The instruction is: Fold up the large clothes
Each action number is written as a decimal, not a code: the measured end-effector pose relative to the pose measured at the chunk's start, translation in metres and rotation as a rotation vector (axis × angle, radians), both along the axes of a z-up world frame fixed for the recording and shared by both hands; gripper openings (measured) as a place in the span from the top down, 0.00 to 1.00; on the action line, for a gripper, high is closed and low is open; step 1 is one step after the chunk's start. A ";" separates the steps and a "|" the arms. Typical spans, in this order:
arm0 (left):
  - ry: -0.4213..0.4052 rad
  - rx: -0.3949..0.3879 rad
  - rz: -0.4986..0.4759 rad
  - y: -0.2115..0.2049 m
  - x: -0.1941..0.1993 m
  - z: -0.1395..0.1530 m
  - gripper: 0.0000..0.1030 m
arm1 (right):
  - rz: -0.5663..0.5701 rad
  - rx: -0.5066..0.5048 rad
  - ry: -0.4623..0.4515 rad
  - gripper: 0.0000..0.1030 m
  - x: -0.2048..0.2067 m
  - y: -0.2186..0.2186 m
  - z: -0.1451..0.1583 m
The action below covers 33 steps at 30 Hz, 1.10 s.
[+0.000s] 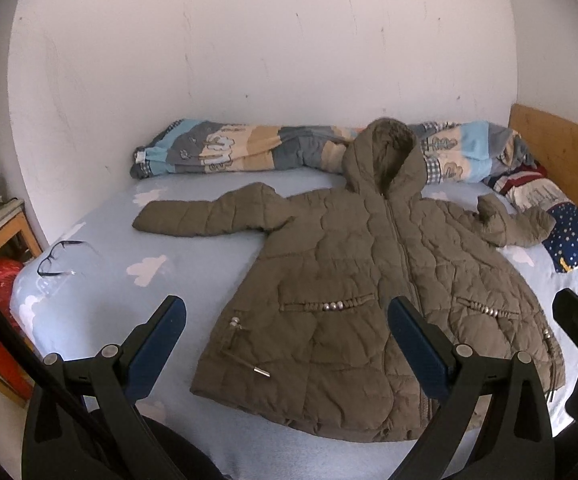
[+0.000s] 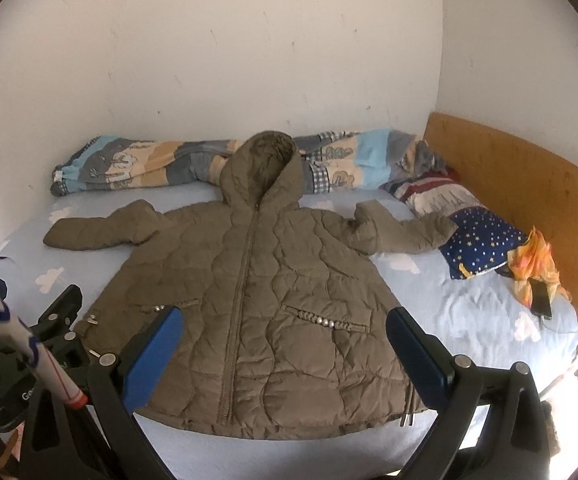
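An olive-brown quilted hooded puffer coat (image 1: 369, 280) lies spread flat, front up and zipped, on the bed's light blue cloud-print sheet (image 1: 193, 248). Its hood rests against the rolled patchwork quilt (image 1: 225, 152) behind the coat, by the white wall. One sleeve stretches straight out; the other bends back on itself, its cuff touching a dark blue star-print pillow (image 2: 485, 240). Black-framed glasses (image 1: 59, 262) lie on the sheet, well apart from the coat's straight sleeve. The left gripper (image 1: 285, 316) and right gripper (image 2: 283, 326) hover over the coat's hem, both with jaws spread wide, holding nothing.
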State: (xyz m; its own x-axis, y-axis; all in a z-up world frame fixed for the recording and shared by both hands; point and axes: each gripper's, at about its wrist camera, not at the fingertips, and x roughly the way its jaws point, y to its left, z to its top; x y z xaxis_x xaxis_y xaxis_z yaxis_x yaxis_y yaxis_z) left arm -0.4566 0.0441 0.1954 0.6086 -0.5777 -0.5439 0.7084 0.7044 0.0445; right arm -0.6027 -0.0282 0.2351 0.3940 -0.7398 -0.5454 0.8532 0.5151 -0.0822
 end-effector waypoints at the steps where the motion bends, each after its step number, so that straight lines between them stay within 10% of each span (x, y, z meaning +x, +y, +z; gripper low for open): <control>1: 0.007 0.012 -0.001 -0.005 0.003 -0.004 0.02 | -0.003 0.007 0.004 0.00 0.000 -0.004 -0.003; 13: 0.006 0.141 -0.141 -0.157 0.071 -0.040 0.02 | -0.033 0.268 -0.045 0.00 -0.010 -0.127 -0.045; 19: 0.199 0.313 -0.141 -0.236 0.129 -0.117 0.02 | -0.162 0.484 -0.172 0.00 -0.060 -0.265 -0.065; 23: 0.353 0.362 -0.094 -0.244 0.163 -0.144 0.02 | -0.267 0.560 -0.239 0.00 -0.103 -0.366 -0.080; 33: 0.277 0.358 -0.131 -0.235 0.178 -0.140 0.02 | -0.482 0.588 -0.482 0.13 -0.179 -0.556 -0.111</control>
State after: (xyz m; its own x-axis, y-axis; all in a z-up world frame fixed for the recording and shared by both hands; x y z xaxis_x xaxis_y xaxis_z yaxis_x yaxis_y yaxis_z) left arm -0.2785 -0.1906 0.0552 0.3472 -0.3864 -0.8545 0.8097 0.5832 0.0653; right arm -0.7815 -0.5839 0.1244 0.3971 -0.5373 -0.7441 0.8613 -0.0619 0.5043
